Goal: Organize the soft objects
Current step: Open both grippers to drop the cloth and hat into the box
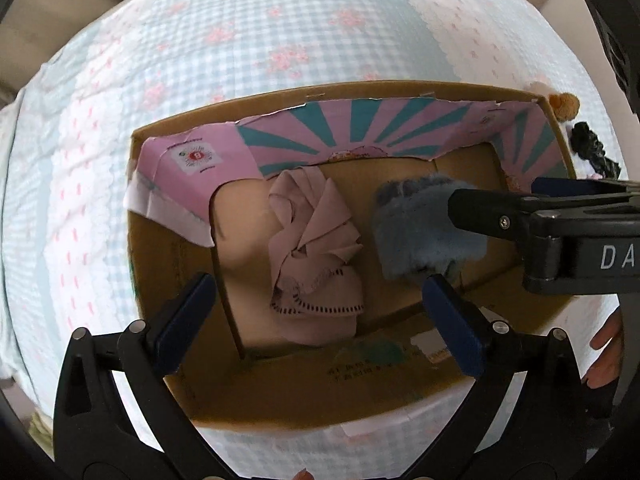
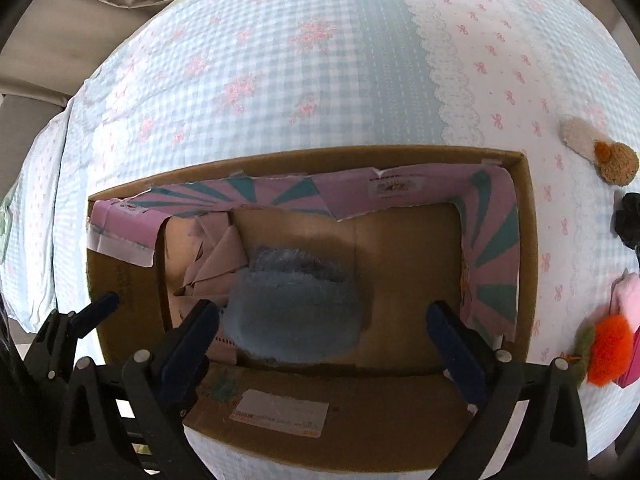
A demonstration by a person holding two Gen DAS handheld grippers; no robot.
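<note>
— both grippers are held over the cardboard box [image 2: 524, 240], pointed almost straight down. the left gripper [image 1: 320, 320] is seen with its fingers spread wide and nothing pressed between them; the right gripper [image 2: 324, 340] is spread just as wide, also gripping nothing.

— and where are the soft things found?

— two are lying on the box floor already. a folded pink cloth [image 1: 316, 240] is placed toward the left wall, directly beyond the left gripper's fingers. a fluffy blue piece [image 2: 296, 308] is lying beside it, about the middle of the floor, just beyond the gap of the right fingers, nearer the left one. neither is touched by a pad, as far as can be told.

— so what is the coming move turned on?

— on what is left outside. an orange pompom [image 2: 608, 348], an orange-and-cream woolly piece [image 2: 608, 160] and a dark piece [image 2: 630, 220] are lying on the bedspread [image 2: 280, 60] past the box's right wall, well apart from the fingers. the right gripper is judged the nearer one, so a lift clear of the right wall and a swing to that side would likely be called for.
</note>
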